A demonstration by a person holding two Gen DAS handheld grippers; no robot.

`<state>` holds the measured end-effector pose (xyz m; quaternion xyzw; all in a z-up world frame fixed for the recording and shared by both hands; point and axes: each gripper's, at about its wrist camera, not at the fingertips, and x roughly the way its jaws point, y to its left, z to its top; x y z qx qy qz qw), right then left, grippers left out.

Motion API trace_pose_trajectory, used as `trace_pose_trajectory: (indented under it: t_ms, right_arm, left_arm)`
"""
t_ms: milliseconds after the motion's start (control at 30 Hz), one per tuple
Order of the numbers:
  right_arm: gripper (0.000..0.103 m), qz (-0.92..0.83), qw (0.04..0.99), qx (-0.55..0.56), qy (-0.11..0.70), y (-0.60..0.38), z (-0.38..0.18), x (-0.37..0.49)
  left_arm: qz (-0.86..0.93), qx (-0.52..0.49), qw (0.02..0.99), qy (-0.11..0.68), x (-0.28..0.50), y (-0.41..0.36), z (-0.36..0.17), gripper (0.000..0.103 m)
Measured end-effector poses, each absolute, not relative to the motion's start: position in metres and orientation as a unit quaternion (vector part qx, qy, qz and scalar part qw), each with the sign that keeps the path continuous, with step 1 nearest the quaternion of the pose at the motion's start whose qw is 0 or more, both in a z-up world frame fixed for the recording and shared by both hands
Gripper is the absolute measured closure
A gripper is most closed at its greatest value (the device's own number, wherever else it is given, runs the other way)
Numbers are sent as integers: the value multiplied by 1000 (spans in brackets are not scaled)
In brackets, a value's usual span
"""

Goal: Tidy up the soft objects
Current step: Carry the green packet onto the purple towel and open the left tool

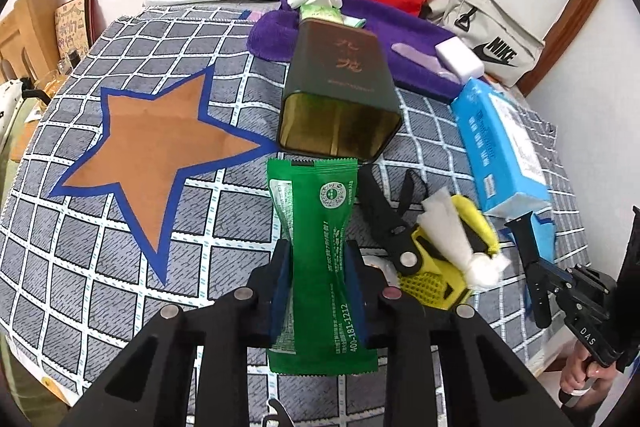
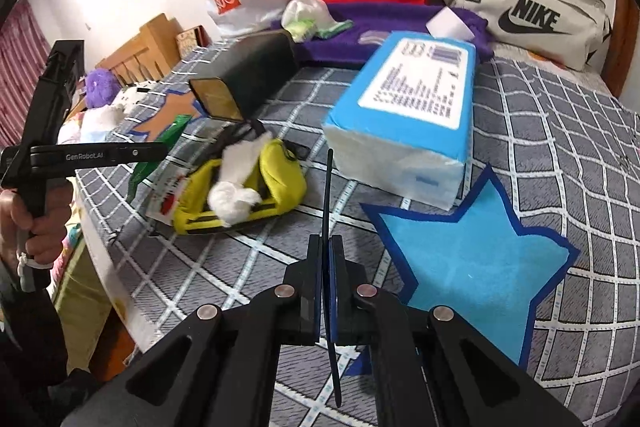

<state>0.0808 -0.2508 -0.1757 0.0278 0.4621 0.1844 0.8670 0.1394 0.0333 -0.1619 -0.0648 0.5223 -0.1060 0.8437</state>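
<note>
Two grippers over a checked cloth (image 1: 120,267), left gripper (image 1: 318,287) pinching a green packet (image 1: 316,247) between its fingers, right gripper (image 2: 326,279) clamped flat on a thin dark strip (image 2: 328,195), open dark tin (image 1: 340,95) just past the packet's tip

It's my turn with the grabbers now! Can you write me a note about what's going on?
Left gripper: shut on the green packet, lifted in front of the tin lying on its side.
Right gripper: shut, with a thin dark strip between its pads.
On the bed: blue tissue pack, yellow pouch, brown star, blue star.
Done: packet picked up.
Left: place it, probably sort the rest.
</note>
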Motion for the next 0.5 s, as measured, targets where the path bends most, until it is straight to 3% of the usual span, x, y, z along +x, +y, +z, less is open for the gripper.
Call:
trace_pose_trajectory:
  t_ms: [500]
  right_arm:
    - [100,178,896,27,406,-260,-109,85]
  left_arm:
    - [-117,-62,871,473,138,30,-100,78]
